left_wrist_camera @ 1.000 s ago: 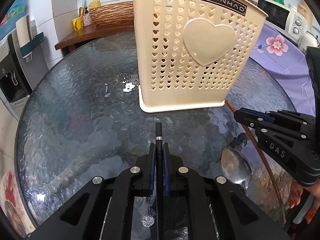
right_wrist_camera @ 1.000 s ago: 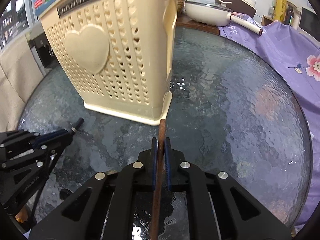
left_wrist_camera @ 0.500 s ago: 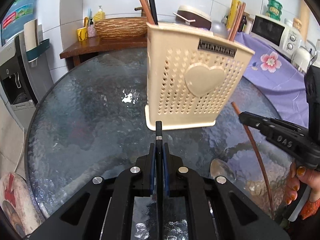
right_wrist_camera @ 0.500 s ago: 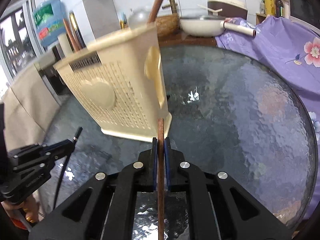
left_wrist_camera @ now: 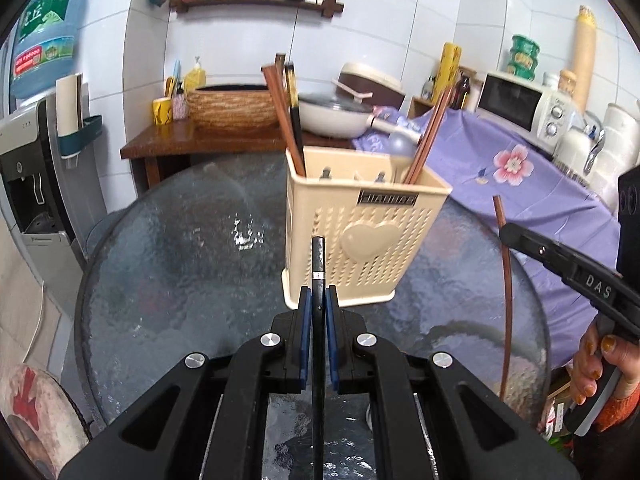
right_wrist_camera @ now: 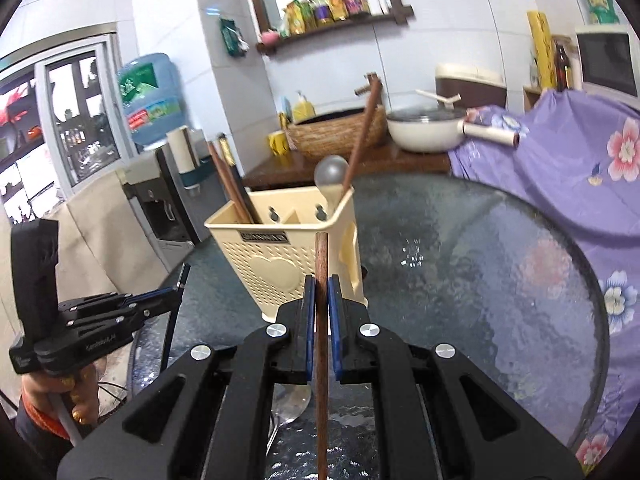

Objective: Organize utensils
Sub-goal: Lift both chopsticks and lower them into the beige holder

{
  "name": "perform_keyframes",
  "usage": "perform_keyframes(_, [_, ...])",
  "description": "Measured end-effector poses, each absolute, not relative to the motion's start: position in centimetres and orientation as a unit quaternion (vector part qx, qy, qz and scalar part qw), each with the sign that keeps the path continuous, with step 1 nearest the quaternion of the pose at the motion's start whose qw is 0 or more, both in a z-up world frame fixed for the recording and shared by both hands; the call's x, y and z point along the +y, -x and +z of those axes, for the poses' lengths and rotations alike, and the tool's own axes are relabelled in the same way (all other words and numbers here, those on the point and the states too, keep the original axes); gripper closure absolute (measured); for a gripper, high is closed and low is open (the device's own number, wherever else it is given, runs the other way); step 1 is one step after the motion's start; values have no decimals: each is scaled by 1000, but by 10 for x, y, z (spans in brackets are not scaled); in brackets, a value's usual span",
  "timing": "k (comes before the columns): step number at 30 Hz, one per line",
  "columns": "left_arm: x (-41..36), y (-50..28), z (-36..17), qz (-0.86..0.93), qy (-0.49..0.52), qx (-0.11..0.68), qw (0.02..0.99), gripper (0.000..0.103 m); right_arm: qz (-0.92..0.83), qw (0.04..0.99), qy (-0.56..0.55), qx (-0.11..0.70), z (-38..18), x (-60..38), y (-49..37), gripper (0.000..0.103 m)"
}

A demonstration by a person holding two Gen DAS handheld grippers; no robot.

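Observation:
A cream perforated utensil holder (left_wrist_camera: 360,240) with a heart stands on the round glass table (left_wrist_camera: 180,264); it also shows in the right wrist view (right_wrist_camera: 280,264). It holds several chopsticks and a spoon. My left gripper (left_wrist_camera: 319,300) is shut on a black chopstick (left_wrist_camera: 318,256), raised above the table in front of the holder. My right gripper (right_wrist_camera: 321,292) is shut on a brown wooden chopstick (right_wrist_camera: 321,264), also raised, to the holder's right. A metal spoon (right_wrist_camera: 290,404) lies on the table below the right gripper.
A purple flowered cloth (left_wrist_camera: 520,168) covers the counter at right with a microwave (left_wrist_camera: 520,106). A wooden side table (left_wrist_camera: 208,140) behind carries a woven basket and a pan. A water dispenser (left_wrist_camera: 36,160) stands at left.
Both grippers have lifted up and back from the table with their chopsticks; the holder now looks smaller and its open top shows.

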State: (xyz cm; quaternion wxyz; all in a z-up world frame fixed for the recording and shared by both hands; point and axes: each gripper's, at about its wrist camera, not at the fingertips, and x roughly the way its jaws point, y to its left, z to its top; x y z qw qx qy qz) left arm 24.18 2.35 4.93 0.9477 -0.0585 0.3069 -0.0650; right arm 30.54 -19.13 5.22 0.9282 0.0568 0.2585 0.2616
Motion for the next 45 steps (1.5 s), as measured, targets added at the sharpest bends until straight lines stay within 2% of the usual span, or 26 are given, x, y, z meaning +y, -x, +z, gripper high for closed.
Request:
perform_keyframes(17, [25, -212, 87, -108, 71, 250, 959, 96, 294, 931, -41, 210, 93, -198, -262, 96])
perform_keyframes(34, [35, -206, 108, -116, 83, 237, 961, 96, 298, 934, -27, 196, 111, -197, -262, 96])
perform_keyframes(45, [24, -217, 143, -119, 62, 220, 966, 96, 305, 933, -9, 189, 149, -185, -274, 96])
